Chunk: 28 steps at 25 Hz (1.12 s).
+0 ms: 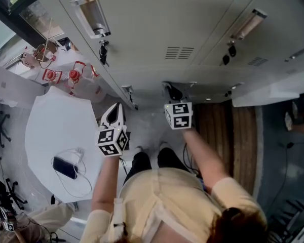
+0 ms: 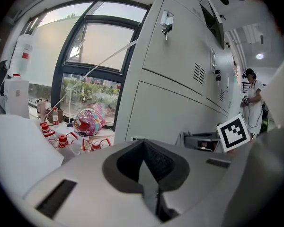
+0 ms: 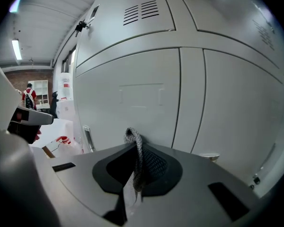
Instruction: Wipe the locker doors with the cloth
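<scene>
The right gripper [image 3: 137, 163] is clenched on the cloth [image 3: 132, 138]. In the right gripper view a grey, woven fold of it is pinched in the seam where the two jaws meet. The fold rises as a narrow loop just past the tips, and a paler strip of it runs back down between the jaws. The loop stands in front of the lower locker door [image 3: 132, 86], close to that door's bottom edge and to the left of the vertical seam that parts it from the next door. Whether the cloth touches the door cannot be told from these views. Above it is the upper door [image 3: 132, 27], with its vent slots near the top edge.

The left gripper [image 2: 143, 145] is clenched too, its jaws pressed together with nothing between them. It points along the locker row [image 2: 180, 79] towards a window [image 2: 92, 63], well apart from the cloth.

In the head view both grippers are held out in front of the person, the left one beside the right edge of a white table [image 1: 50, 125]. Near the table's front edge lie a dark device [image 1: 65, 167] and a white cable [image 1: 73, 156]. Beyond its far edge stand red-capped bottles [image 1: 73, 76].
</scene>
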### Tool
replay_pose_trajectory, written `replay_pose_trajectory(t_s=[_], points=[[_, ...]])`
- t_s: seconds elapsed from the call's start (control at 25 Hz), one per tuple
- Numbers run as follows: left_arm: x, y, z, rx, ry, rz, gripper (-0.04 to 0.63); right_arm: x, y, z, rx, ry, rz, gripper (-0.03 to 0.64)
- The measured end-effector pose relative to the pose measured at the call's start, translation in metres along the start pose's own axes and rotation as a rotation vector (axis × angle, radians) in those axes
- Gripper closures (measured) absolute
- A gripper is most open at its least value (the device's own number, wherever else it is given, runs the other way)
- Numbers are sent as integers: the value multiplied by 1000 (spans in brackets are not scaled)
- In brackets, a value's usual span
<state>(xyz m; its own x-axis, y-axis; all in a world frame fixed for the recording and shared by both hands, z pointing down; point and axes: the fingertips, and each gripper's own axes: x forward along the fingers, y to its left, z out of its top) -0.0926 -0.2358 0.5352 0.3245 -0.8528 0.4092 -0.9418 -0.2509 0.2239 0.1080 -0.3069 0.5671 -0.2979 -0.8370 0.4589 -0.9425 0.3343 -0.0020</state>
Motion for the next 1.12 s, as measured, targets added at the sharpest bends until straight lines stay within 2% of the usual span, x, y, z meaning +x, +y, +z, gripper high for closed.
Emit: replay_pose_trajectory(t_s=[0.4,0.68,0.88,1.12], points=[[14,-20,3,18,2,-34,594,-11,-42,-10,12,4,-81,597],[14,-22,-2,12,9,-29,594,-20,-59,-17,28,5,-106,597],[8,-12,-3,-13,3,-8,594,-26,-37,-20,45,6,-51,597],[-5,14,-14,-48,3,44,594,-13,14,-27,14,22,61,597]])
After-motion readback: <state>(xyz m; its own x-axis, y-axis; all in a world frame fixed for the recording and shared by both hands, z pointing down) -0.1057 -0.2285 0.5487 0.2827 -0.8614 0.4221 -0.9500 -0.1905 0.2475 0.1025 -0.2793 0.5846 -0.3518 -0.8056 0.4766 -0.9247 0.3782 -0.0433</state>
